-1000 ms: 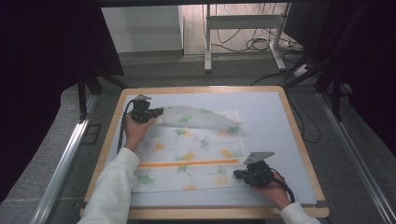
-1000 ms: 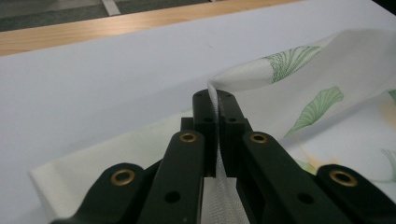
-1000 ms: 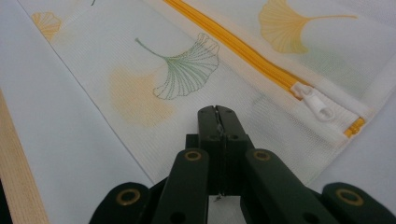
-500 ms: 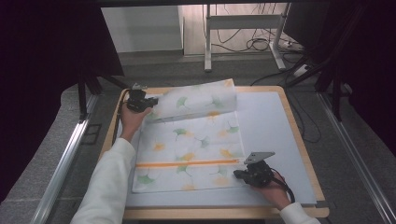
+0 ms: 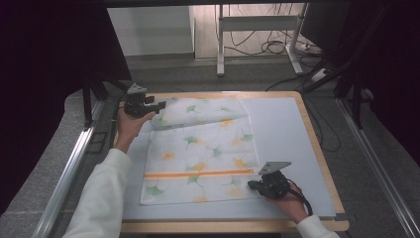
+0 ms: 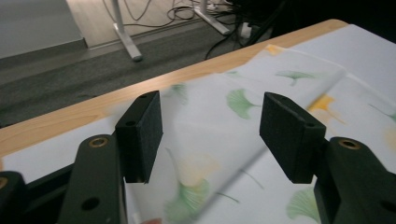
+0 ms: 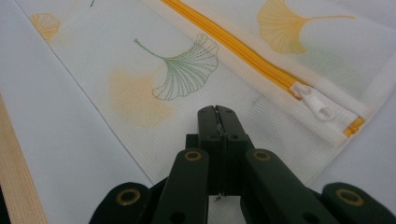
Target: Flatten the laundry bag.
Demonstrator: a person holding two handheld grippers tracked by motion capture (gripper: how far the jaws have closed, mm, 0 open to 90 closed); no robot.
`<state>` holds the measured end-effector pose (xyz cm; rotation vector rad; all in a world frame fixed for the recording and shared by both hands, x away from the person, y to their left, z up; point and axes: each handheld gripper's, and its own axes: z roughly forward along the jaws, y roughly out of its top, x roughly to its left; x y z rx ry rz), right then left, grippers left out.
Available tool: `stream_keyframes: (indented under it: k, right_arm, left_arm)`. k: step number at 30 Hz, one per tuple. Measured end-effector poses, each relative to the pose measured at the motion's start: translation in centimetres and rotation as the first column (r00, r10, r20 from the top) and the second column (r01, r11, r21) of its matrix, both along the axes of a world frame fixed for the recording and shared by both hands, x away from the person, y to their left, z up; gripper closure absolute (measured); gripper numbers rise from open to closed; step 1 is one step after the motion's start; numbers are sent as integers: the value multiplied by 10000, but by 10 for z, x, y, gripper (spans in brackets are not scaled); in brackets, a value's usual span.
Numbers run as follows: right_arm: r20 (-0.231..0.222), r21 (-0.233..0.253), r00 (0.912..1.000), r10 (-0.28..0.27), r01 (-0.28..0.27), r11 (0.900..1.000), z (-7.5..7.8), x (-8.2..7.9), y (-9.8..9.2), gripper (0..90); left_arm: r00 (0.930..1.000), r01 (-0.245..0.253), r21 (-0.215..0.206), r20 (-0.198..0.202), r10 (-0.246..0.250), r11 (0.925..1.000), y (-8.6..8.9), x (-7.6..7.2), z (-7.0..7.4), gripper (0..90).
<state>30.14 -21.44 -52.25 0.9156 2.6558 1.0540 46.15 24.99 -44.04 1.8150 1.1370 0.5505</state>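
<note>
A white mesh bag (image 5: 198, 148) printed with ginkgo leaves lies flat on the grey mat (image 5: 282, 124), its orange zipper (image 5: 198, 174) running across the near part. My left gripper (image 5: 159, 105) is at the bag's far left corner, open, with the bag's far flap (image 6: 224, 116) lying loose between and beyond its pads (image 6: 212, 135). My right gripper (image 5: 251, 184) is shut at the near right corner. Its tips (image 7: 217, 114) rest on the mesh (image 7: 177, 70) just below the zipper pull (image 7: 315, 103). I cannot tell whether any fabric is pinched.
The mat sits on a wooden table whose rim (image 5: 223, 226) frames it. A metal rail (image 5: 69, 168) runs along the left side. Beyond the far edge are white stand legs (image 5: 220, 44) and floor cables (image 5: 267, 47). Bare mat lies right of the bag.
The left gripper carried the bag's folded-over far part back toward the far left corner, unfolding it, and has opened. The right gripper stayed at the near right corner.
</note>
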Motion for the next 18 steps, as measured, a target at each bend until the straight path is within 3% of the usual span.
stream_keyframes:
  k: [5,14,18]
  right_arm:
    - [17,-18,10000,5,-5,10000,0,0,0,893]
    - [-14,-35,10000,39,-39,10000,0,0,0,893]
    - [-33,-13,10000,-9,9,10000,0,0,0,893]
  left_arm:
    - [9991,403,-213,99,-401,9990,-10,-21,4,385]
    - [9925,1221,-422,-51,-1225,9916,-31,-62,-3,385]
    - [9866,1626,-149,-135,-1629,9866,-46,-80,-8,385]
